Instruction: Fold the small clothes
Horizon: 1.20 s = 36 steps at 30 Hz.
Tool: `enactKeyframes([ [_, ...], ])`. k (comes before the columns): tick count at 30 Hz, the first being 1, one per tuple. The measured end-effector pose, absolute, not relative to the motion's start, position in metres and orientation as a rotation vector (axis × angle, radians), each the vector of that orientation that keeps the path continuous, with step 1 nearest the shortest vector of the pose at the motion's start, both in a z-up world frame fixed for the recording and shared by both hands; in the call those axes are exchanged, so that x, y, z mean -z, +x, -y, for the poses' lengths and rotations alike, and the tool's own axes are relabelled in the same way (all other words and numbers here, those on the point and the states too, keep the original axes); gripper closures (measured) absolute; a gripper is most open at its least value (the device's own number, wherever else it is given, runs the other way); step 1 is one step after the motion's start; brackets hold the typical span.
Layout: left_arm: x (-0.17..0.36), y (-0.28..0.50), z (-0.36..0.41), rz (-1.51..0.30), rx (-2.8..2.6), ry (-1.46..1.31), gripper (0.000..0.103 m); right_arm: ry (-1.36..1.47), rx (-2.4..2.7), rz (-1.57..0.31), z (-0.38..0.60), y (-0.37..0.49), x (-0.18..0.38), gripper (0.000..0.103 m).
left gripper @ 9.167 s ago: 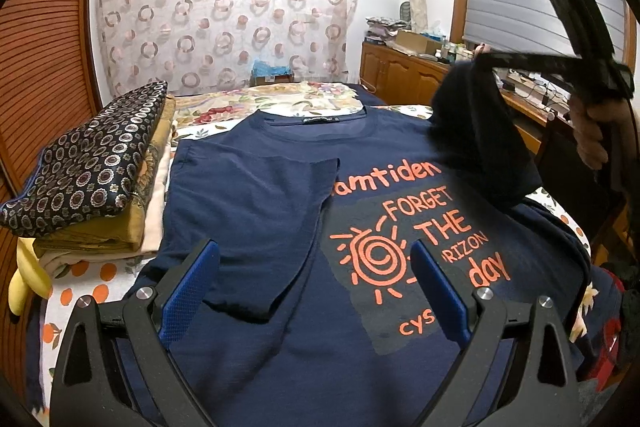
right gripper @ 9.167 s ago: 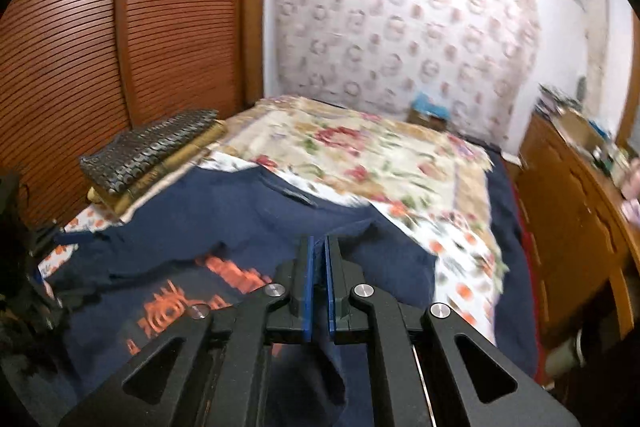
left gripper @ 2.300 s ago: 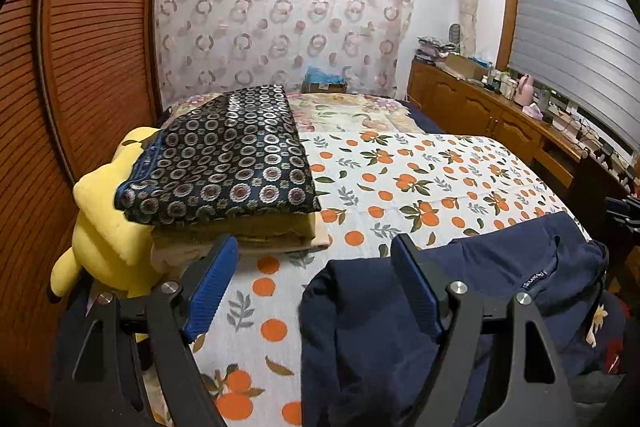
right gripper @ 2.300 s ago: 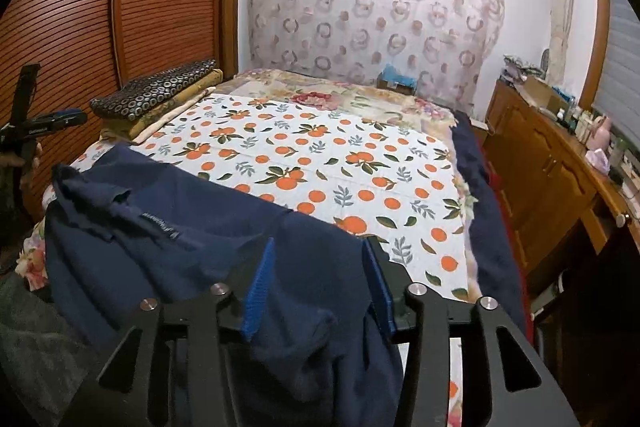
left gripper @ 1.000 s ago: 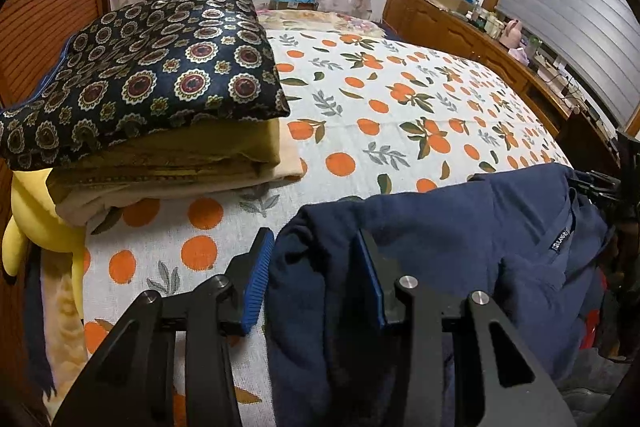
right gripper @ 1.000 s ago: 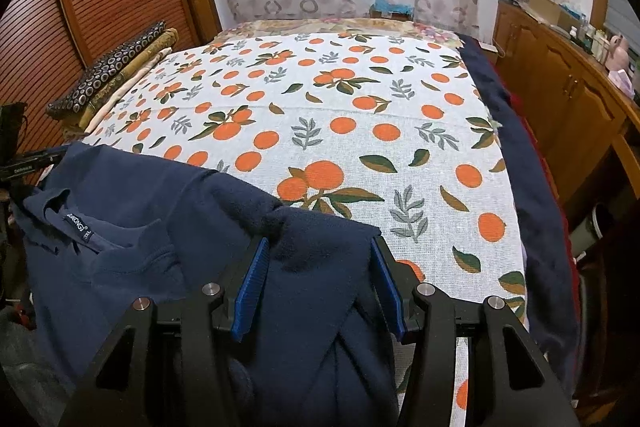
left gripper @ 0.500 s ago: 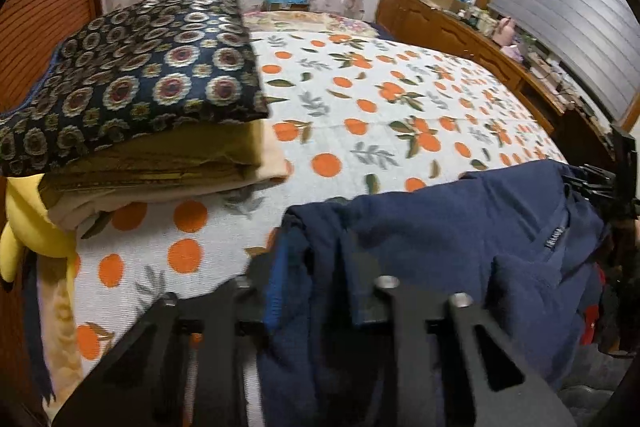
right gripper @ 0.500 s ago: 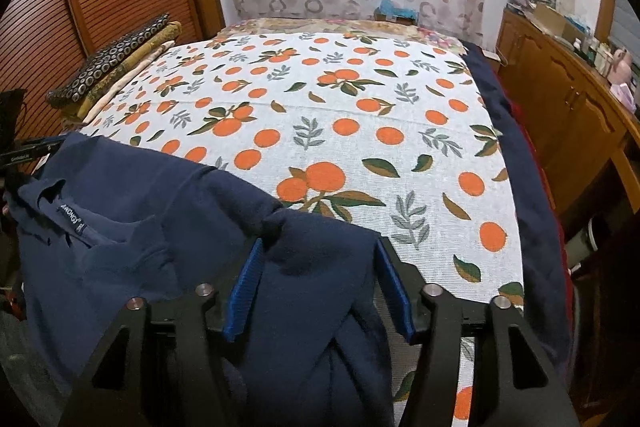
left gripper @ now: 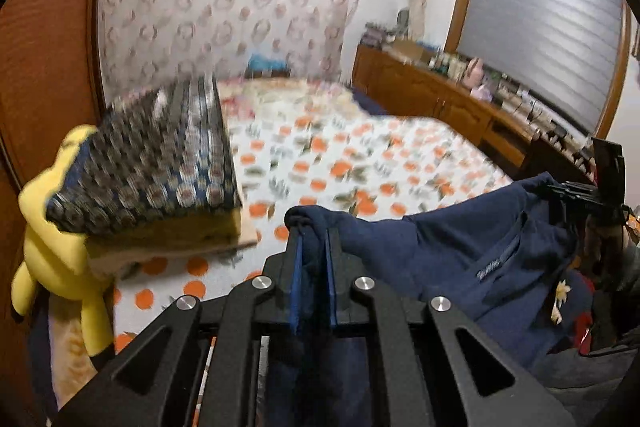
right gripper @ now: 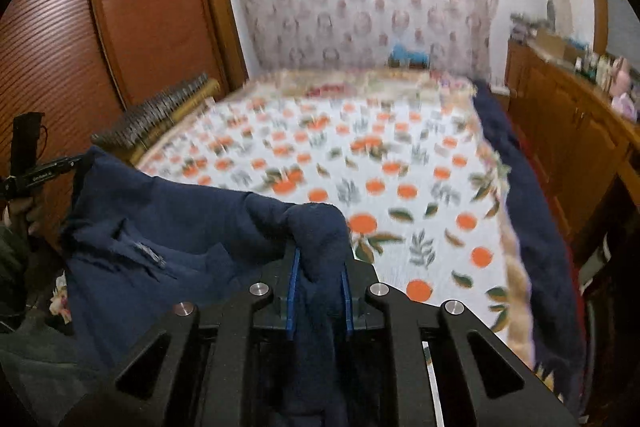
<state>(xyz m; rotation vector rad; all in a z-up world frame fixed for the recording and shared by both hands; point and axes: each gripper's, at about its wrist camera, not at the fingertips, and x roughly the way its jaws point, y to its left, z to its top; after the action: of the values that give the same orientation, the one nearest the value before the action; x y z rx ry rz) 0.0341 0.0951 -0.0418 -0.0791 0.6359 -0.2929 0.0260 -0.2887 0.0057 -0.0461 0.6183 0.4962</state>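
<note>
A: What's changed?
B: Both sets of jaws have just closed; a second ago they gaped around the cloth.
A: Now?
B: Left gripper point(left gripper: 313, 247) and right gripper point(right gripper: 318, 267) each pinch a bunched edge of the shirt point(left gripper: 460, 247), which hangs between them above the bed point(right gripper: 400, 155).

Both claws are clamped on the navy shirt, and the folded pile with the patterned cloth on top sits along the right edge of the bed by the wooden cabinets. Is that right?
Not quite. The left claw and right claw do grip the navy shirt, but the folded pile sits along the left edge of the bed, beside the yellow plush toy, not by the wooden cabinets. The left wrist view shows it.
</note>
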Motion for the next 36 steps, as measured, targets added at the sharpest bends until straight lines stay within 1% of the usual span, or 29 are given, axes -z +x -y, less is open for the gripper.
enactKeyframes([
  [9,-0.021,-0.006,-0.102,-0.419,0.330,-0.091,0.093,-0.076,-0.509,-0.462,0.307,-0.045,-0.076,0.087],
  [16,-0.076,-0.031,-0.102,-0.282,0.335,-0.057,0.093,-0.144,-0.509,-0.297,0.311,-0.104,-0.136,0.087],
  [22,-0.122,-0.060,-0.106,-0.130,0.340,-0.047,0.093,-0.182,-0.507,-0.177,0.319,-0.141,-0.177,0.087],
  [29,-0.155,-0.083,-0.119,-0.045,0.365,-0.054,0.093,-0.195,-0.524,-0.078,0.324,-0.170,-0.191,0.087],
  [33,-0.162,-0.082,-0.126,-0.022,0.338,-0.055,0.093,-0.201,-0.524,-0.047,0.328,-0.165,-0.180,0.087],
  [36,-0.164,-0.065,-0.129,-0.029,0.325,-0.066,0.093,-0.213,-0.517,-0.041,0.322,-0.152,-0.170,0.087],
])
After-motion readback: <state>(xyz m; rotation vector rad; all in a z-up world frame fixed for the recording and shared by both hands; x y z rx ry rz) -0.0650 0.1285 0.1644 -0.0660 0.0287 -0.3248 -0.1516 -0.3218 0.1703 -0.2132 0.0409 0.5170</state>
